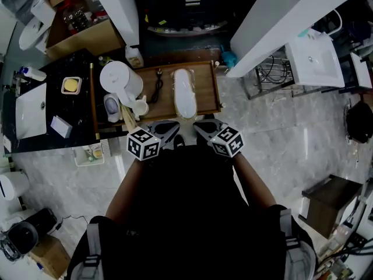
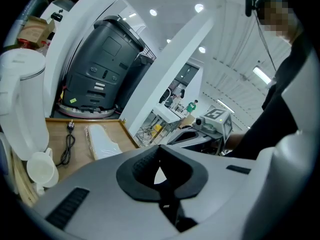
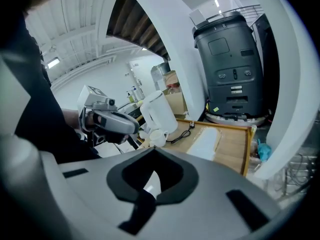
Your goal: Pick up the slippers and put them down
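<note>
A pair of white slippers in a clear plastic wrap lies lengthwise on the wooden table. In the left gripper view the slippers lie ahead to the left; in the right gripper view the slippers lie ahead to the right. My left gripper and right gripper hover side by side at the table's near edge, just short of the pack. Both are shut with nothing between the pads. The left gripper and right gripper each see the other beside them.
A white kettle, a white cup and a black power cable share the table's left half. A large black machine stands behind the table. A dark counter with a sink lies to the left.
</note>
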A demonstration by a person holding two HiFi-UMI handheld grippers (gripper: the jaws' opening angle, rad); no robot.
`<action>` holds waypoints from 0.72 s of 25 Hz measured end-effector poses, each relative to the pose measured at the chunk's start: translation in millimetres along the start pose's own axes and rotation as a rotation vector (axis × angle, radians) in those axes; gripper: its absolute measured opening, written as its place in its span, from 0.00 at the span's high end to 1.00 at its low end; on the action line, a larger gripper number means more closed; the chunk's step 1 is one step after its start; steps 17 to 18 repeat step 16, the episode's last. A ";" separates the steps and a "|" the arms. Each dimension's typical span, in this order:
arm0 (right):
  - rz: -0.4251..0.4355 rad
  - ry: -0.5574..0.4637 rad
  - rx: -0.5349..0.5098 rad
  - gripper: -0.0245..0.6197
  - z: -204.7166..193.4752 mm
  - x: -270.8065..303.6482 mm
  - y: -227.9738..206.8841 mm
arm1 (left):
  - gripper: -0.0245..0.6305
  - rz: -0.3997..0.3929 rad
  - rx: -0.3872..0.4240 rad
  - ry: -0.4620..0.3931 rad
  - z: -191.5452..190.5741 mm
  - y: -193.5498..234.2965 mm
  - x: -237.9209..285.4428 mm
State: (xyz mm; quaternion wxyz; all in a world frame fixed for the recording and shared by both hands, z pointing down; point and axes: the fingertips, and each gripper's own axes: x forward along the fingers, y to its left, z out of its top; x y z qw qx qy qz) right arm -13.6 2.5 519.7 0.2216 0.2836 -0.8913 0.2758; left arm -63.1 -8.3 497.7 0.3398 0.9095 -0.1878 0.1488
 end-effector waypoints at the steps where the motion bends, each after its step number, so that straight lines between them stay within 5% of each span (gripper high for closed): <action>1: 0.000 0.000 -0.003 0.95 0.0 -0.1 2.2 | 0.94 -0.003 0.003 0.000 -0.5 -1.2 -1.3; 18: -0.019 -0.024 0.017 0.95 -4.6 -3.6 19.1 | 0.95 -0.034 -0.004 -0.011 -8.2 -12.6 -8.6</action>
